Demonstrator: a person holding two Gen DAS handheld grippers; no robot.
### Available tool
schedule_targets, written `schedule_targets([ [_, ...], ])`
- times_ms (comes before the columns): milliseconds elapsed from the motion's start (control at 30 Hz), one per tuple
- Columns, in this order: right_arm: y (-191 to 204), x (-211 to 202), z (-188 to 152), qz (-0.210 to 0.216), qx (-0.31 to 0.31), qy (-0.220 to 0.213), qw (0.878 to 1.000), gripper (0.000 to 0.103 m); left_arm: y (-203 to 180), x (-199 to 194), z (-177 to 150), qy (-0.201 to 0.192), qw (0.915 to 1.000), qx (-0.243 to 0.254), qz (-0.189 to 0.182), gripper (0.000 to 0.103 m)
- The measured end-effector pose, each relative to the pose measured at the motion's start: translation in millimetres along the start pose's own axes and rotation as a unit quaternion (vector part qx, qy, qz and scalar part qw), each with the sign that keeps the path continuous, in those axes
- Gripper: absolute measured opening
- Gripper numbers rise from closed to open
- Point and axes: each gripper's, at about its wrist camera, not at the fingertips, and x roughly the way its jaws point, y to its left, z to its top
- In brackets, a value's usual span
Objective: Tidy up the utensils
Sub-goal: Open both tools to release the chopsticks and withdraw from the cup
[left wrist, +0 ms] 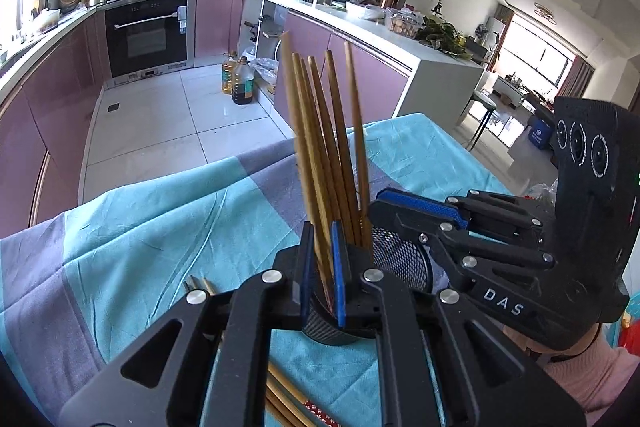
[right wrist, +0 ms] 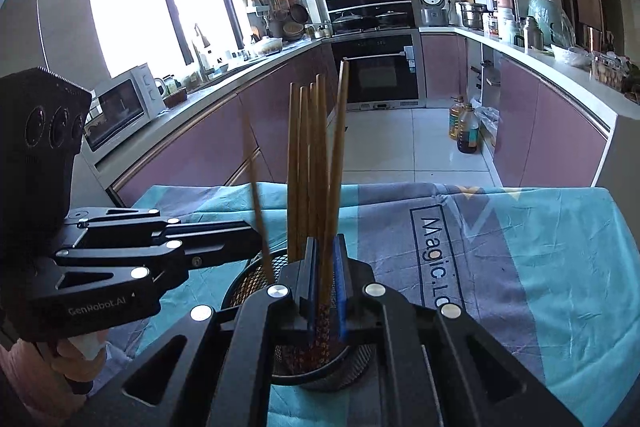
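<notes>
A black mesh holder [left wrist: 400, 263] stands on the blue-grey tablecloth with several wooden chopsticks [left wrist: 336, 155] upright in it; it also shows in the right wrist view [right wrist: 248, 283]. My left gripper [left wrist: 322, 275] is shut on a chopstick [left wrist: 316, 187] over the holder. My right gripper [right wrist: 325, 287] is shut on a chopstick [right wrist: 334, 187] with a red patterned end inside the holder. The right gripper [left wrist: 416, 203] reaches in from the right in the left wrist view. The left gripper [right wrist: 224, 243] reaches in from the left in the right wrist view.
More chopsticks [left wrist: 288, 399] lie loose on the cloth [left wrist: 160, 227] under my left gripper. The table's far edge drops to a tiled kitchen floor [left wrist: 160, 119]. Purple cabinets, an oven [right wrist: 376, 67] and oil bottles [right wrist: 464, 127] are beyond.
</notes>
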Motion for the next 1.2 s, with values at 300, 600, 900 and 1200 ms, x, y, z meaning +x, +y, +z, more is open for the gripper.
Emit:
schedule_targets([
  [300, 2, -7, -3, 0.005, -0.003, -0.008, 1.0, 0.009, 11, -16, -16, -0.026, 0.9995, -0.018, 0.003, 0.014],
  [600, 22, -45, -11, 0.045, -0.035, -0.038, 0.998, 0.02, 27, -52, -48, -0.065, 0.9969, -0.022, 0.04, 0.034],
  [900, 62, -46, -45, 0.108, -0.083, 0.003, 0.991, 0.027, 48, -67, -91, -0.055, 0.9947, -0.037, 0.079, 0.043],
  [1200, 75, 9, -84, 0.099, -0.07, 0.1, 0.988, 0.028, 61, -48, -131, -0.004, 0.9934, -0.053, 0.102, 0.044],
])
